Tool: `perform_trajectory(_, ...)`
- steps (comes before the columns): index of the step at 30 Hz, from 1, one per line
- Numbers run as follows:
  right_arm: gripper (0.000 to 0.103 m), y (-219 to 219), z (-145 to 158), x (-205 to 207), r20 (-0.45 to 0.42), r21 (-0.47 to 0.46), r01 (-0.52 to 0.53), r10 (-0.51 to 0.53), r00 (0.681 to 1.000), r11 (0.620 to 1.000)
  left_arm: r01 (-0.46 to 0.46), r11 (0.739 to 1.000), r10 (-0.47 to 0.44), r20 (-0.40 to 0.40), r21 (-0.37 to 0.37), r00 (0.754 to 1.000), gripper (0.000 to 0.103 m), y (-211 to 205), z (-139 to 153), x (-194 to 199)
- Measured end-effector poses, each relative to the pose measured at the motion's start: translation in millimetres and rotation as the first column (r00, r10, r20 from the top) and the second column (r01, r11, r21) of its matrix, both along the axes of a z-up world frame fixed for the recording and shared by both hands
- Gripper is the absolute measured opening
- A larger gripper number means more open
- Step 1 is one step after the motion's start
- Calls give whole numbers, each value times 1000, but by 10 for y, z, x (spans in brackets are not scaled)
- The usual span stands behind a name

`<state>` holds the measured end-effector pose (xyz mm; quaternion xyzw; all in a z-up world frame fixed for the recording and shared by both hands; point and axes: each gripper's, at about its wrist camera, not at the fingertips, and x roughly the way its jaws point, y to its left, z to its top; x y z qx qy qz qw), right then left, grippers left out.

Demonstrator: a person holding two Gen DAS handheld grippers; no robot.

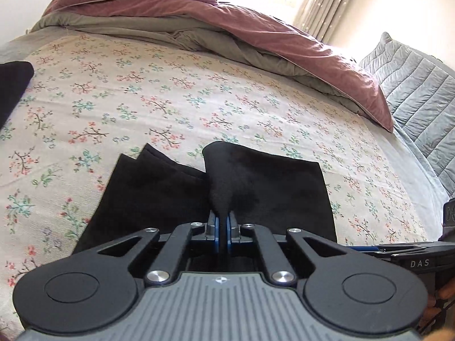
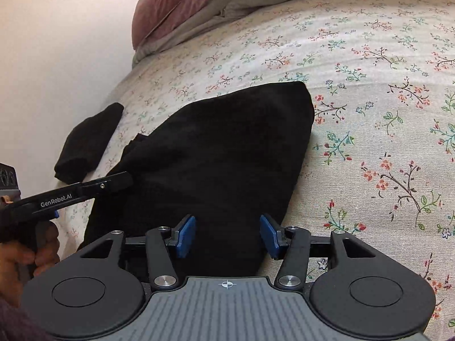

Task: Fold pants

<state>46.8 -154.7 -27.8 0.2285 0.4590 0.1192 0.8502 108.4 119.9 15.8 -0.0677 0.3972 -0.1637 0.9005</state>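
Pants (image 1: 159, 193) (black) stretch away lengthwise, pinched by left tongs (image 1: 223, 221); right tongs (image 2: 227, 236) gape.

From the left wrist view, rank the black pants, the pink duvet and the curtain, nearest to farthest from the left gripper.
1. Black pants: pinched in the shut left gripper, spread on the floral sheet straight ahead.
2. Pink duvet: bunched across the far side of the bed, beyond the sheet.
3. Curtain: upper right, behind the duvet by the bright window.
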Motion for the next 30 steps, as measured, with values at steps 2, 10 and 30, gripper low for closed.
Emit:
perform_trajectory(2, 51, 20, -21, 23, -5, -3, -4, 4, 1000, 1000, -29, 999, 29, 6, 12, 1000, 15, 116, 24, 50)
perform_trajectory(10, 52, 97, -145, 70, -47, 2, -11, 11, 999, 1000, -79, 996, 78, 26, 35, 997, 15, 433, 35, 83)
perform_trajectory(30, 59, 22, -418, 205, -76, 254, 26, -7, 997, 967, -126, 890, -2, -282, -438, 959, 58, 1106, -674, 734)
